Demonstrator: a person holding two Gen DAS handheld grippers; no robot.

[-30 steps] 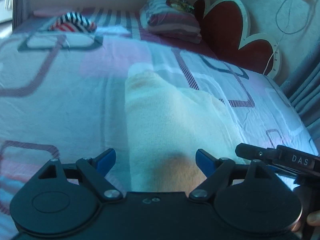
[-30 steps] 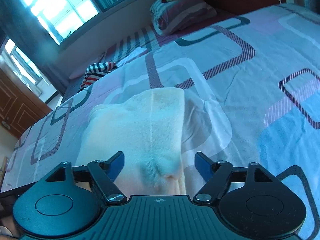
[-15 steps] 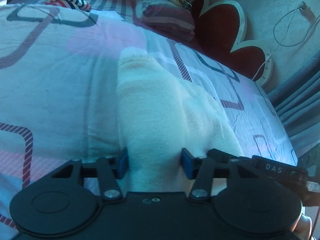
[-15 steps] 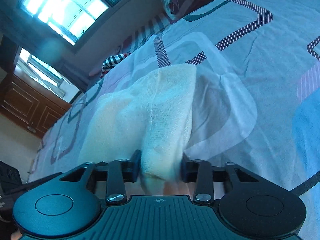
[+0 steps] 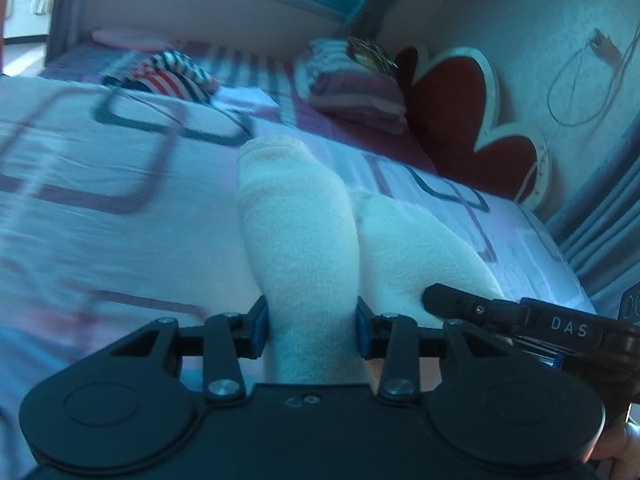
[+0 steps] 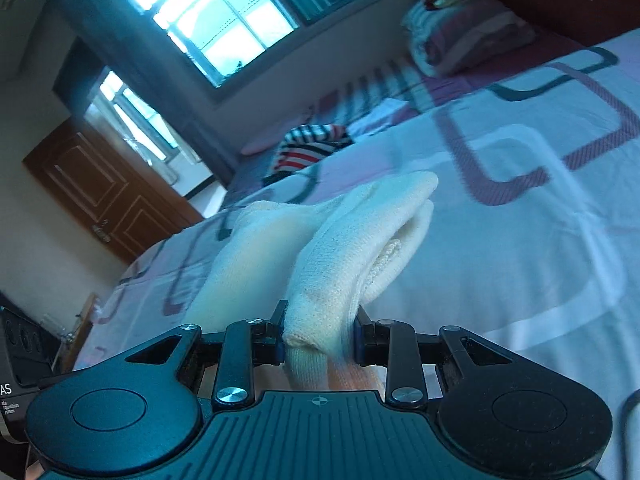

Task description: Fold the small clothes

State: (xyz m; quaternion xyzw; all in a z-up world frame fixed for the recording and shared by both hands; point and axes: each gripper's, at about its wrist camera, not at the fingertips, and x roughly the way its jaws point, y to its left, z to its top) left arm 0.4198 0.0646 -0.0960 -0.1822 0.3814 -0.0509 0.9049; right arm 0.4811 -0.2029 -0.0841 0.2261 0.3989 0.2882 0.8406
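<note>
Item: cream garment (image 5: 296,232), soft, light, limp knit; near end raised off bedspread (image 5: 120,216). Your left gripper (image 5: 308,330) and right gripper (image 6: 320,338), just closed, each pinch near-edge bunch; hold there.

Daylight entered through the window (image 6: 216,24), which was blown out with glare. A blue cast covered both views. Motion blur smeared the bedsheet (image 5: 100,208) at left. Fisheye distortion bent the edges; the wooden door (image 6: 104,196) stood dim
</note>
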